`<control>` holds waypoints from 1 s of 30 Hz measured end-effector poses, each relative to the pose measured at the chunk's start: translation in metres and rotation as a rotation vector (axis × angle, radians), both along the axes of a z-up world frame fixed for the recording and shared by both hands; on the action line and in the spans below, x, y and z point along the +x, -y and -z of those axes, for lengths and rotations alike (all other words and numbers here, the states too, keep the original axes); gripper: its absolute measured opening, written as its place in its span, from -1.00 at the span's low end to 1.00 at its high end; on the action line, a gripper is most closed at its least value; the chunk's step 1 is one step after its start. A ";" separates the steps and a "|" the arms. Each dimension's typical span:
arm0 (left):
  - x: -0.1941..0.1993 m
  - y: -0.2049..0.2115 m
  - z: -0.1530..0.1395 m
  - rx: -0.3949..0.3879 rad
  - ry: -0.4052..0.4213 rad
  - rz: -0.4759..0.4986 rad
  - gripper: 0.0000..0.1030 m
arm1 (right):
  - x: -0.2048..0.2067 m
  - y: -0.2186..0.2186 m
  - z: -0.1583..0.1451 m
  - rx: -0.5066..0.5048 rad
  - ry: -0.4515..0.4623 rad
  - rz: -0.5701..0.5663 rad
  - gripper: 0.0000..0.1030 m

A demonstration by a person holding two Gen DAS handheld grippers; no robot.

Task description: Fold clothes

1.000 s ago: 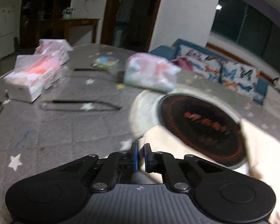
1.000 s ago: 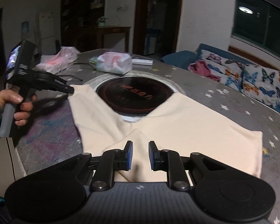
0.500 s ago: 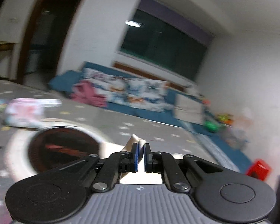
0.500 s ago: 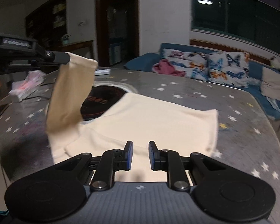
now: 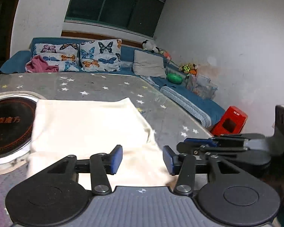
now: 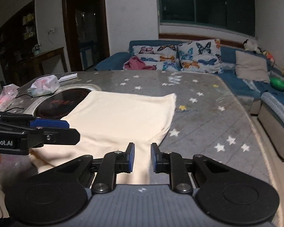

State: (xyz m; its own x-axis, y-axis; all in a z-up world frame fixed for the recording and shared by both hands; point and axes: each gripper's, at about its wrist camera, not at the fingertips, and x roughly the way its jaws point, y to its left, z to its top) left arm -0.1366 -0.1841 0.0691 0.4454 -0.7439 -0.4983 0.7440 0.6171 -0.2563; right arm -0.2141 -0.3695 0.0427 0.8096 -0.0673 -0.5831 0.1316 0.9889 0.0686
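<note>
On the worktop (image 6: 208, 113), a cream garment (image 6: 123, 113) lies folded; left hand-held gripper (image 5: 143, 158) at 9 o'clock, jaws opening, nothing clamped; right hand-held gripper (image 6: 142, 158) slightly apart, unclamped.

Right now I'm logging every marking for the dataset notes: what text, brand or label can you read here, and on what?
"Robot.AI": white lettering on the left gripper body, cut off at the picture's edge.
Orange characters on the round black cooktop set in the table: too blurred to read.
Nothing legible on the cream garment.

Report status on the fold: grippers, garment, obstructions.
Left gripper opening, nothing pinched. Right gripper slightly apart over cream garment. Garment partly covers round cooktop. Nothing obstructing.
</note>
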 end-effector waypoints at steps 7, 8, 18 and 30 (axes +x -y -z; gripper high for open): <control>0.006 -0.057 0.014 0.085 0.068 -0.110 0.28 | 0.016 -0.019 0.015 0.046 -0.062 -0.106 -0.65; 0.008 -0.066 0.016 0.099 0.072 -0.132 0.29 | 0.019 -0.021 0.018 0.048 -0.073 -0.110 -0.65; 0.009 -0.117 0.043 0.181 0.052 -0.236 0.32 | 0.036 -0.032 0.037 0.080 -0.143 -0.123 -0.62; 0.009 -0.101 0.050 0.201 0.101 -0.214 0.22 | 0.034 -0.049 0.000 -0.091 -0.080 -0.135 -0.92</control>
